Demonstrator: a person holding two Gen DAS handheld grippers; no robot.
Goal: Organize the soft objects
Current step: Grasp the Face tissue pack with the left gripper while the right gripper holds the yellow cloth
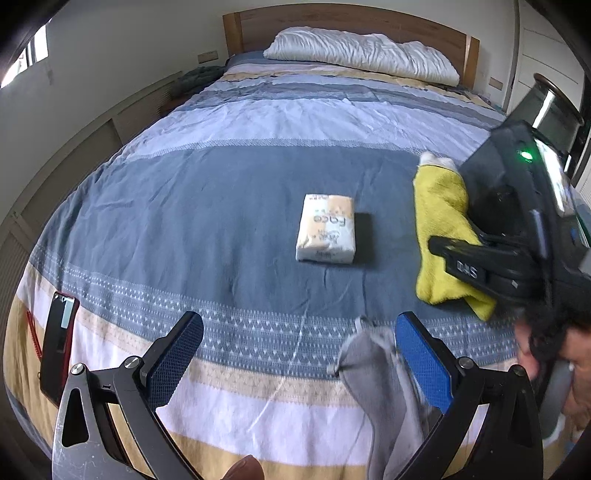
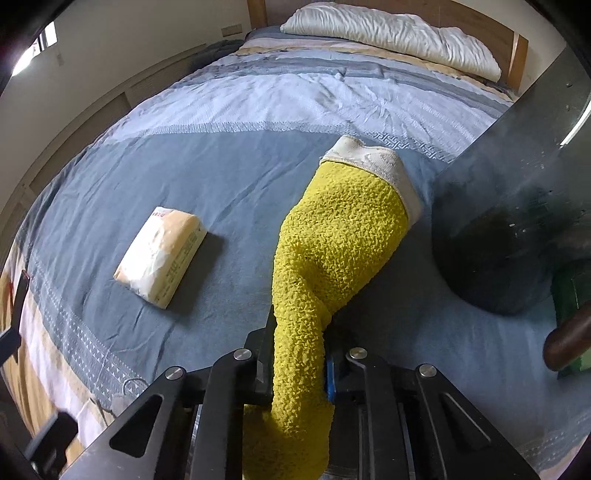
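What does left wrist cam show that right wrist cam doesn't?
Left wrist only: the left gripper, jaws open, a limp grey sock draped against its blue right pad, and a red-cased phone at the bed's left edge.

Right wrist only: the fuzzy yellow sock's white ribbed cuff in full, and a clear view of the right gripper clamped shut on that sock.

Both: the fuzzy yellow sock, the wrapped white-and-cream tissue pack, the blue striped bedspread and the white pillow.

- Yellow sock (image 2: 332, 240): fuzzy, nubby cloth.
- Grey sock (image 1: 380, 384): smooth knit.
- Bedspread (image 1: 221, 206): matt woven cloth.
- Tissue pack (image 1: 327, 229): glossy plastic wrap.
- Headboard (image 1: 332, 20): wood.
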